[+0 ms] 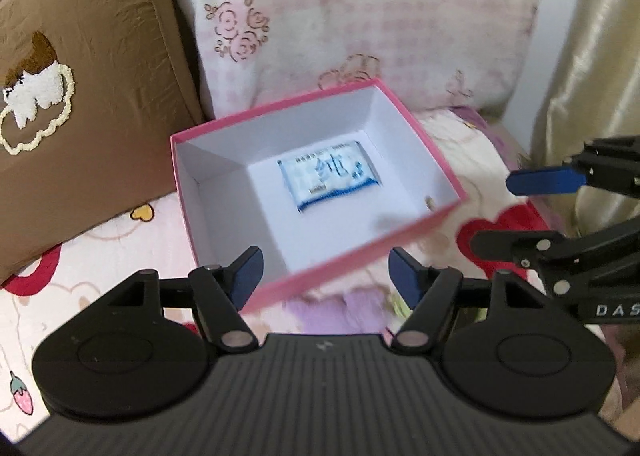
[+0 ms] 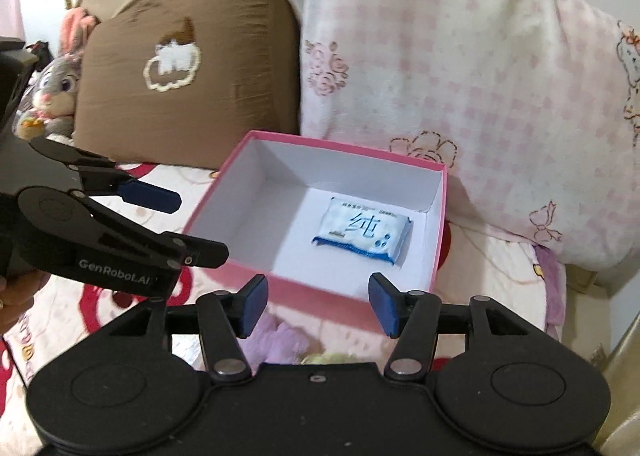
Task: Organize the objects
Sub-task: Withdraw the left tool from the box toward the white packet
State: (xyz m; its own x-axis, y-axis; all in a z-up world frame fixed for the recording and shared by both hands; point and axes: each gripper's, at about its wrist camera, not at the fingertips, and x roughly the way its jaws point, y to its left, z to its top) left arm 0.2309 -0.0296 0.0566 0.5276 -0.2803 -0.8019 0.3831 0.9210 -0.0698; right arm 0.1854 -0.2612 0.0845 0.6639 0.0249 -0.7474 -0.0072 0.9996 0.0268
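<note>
Bed (image 2: 500, 276) with pillows behind; pink box (image 2: 240, 256) open, tissue pack (image 2: 362, 234) already inside. Left claw (image 1: 326, 276) and right claw (image 2: 318, 302) spread apart, empty. Probably nearly done; nothing further visible.

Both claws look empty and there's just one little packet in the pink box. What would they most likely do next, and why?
Probably pull back from the pink box and look for another item to bring. The tissue packet already lies flat on the box floor, touching neither gripper, and the left gripper and right gripper both hang open and empty at the near rim. No other loose item shows here, so that is a guess.
</note>
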